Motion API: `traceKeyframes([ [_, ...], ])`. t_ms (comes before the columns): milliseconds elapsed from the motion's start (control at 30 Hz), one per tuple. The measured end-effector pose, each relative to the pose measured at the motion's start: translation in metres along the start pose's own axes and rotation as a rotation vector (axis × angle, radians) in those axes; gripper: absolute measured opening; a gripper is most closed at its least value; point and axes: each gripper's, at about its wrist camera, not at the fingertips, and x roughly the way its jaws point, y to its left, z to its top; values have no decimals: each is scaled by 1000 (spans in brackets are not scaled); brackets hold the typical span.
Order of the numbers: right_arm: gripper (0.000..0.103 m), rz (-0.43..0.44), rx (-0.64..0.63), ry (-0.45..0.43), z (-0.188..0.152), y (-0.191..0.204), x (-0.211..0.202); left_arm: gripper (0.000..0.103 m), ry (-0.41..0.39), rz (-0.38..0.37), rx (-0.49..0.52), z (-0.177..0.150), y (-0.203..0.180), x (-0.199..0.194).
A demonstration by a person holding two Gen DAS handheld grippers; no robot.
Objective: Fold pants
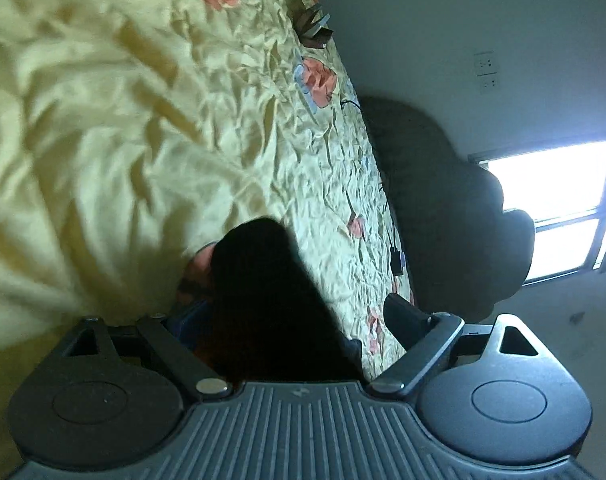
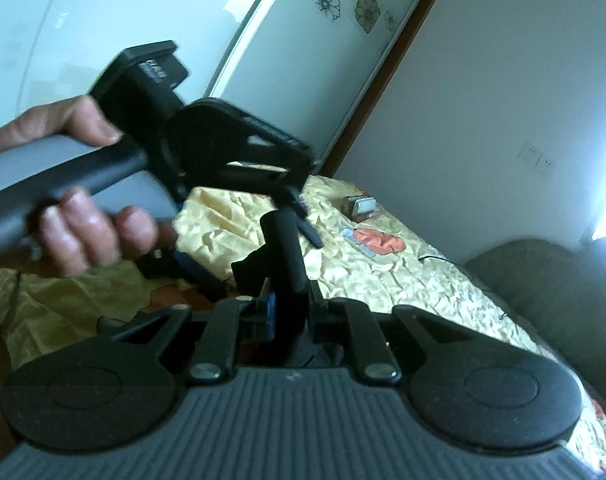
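Note:
The pants are dark cloth. In the left wrist view a dark fold of the pants [image 1: 271, 300] rises between my left gripper's fingers; the right finger [image 1: 403, 320] stands well apart, so the left gripper [image 1: 287, 320] looks open, with its left finger hidden. In the right wrist view my right gripper [image 2: 287, 280] is shut on a rolled dark strip of the pants [image 2: 285, 248] that stands up from between its fingers. The left gripper [image 2: 303, 220] shows there too, held by a hand [image 2: 83, 232], its fingertips close to the same cloth.
A crumpled pale yellow bedspread [image 1: 123, 120] with orange flower patches covers the bed. A small brown box [image 1: 313, 28] and black cables [image 1: 395, 248] lie near its edge. A grey sofa [image 1: 443, 200], a bright window [image 1: 555, 208] and a wardrobe door [image 2: 303, 40] stand around.

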Motion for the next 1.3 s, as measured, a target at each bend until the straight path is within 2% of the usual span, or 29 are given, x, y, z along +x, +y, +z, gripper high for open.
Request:
traceKeyframes([
  [100, 13, 30, -42, 6, -6, 11, -4, 91, 12, 27, 3, 9, -4, 15],
  [200, 13, 12, -77, -6, -10, 20, -8, 88, 20, 57, 40, 12, -8, 22],
  [233, 13, 13, -69, -6, -11, 22, -11, 75, 14, 71, 66, 10, -11, 22],
  [333, 13, 6, -41, -8, -9, 16, -14, 44, 39, 110, 168, 3, -23, 22],
  [433, 13, 2, -8, -11, -11, 9, -17, 28, 25, 133, 213, -3, -33, 17],
  [533, 13, 5, 17, -13, -14, 5, -20, 21, 3, 149, 277, -12, -51, 14],
  [600, 13, -1, 35, -20, -15, 1, -24, 20, -16, 179, 322, -20, -66, 15],
  [767, 13, -14, 130, -31, -23, -19, -39, 19, -21, 148, 370, -38, -99, 25],
  [933, 13, -20, 257, -36, -35, -49, -61, 19, 17, 113, 396, -61, -128, 45],
  [1133, 13, -82, 403, -54, -61, -91, -93, 19, 45, 128, 563, -109, -183, 77],
  [1300, 13, -146, 548, -43, -95, -125, -119, 19, 118, 116, 644, -151, -218, 125],
])
